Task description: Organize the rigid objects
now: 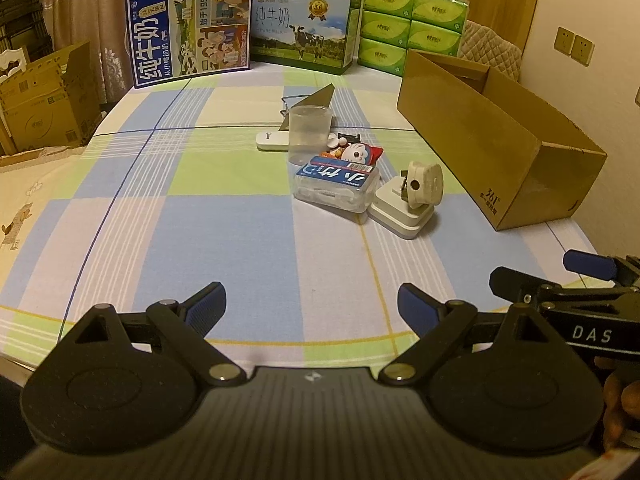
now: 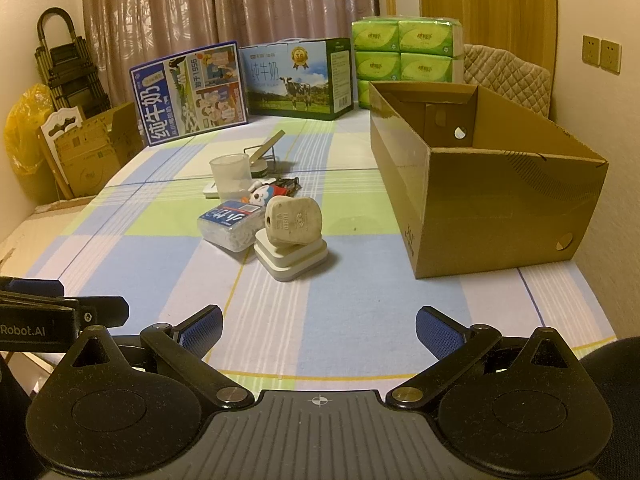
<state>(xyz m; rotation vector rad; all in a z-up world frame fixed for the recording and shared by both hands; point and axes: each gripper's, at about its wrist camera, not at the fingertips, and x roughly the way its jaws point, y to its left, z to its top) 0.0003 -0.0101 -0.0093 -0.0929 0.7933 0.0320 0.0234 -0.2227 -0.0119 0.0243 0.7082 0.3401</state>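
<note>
Both grippers, left gripper (image 1: 311, 312) and right gripper (image 2: 319, 330), are gaping (empty); beige plug (image 2: 294, 221) is lying well ahead, tilted on white adapters (image 2: 292, 258).

The bench (image 2: 360, 320), covered with a checked cloth, is occupied by an open cardboard box (image 2: 480, 200) at the right, a central cluster of a clear cup (image 2: 228, 176), a floss box (image 2: 230, 226) and white adapters (image 2: 292, 260), and milk cartons (image 2: 296, 80) at the back.
</note>
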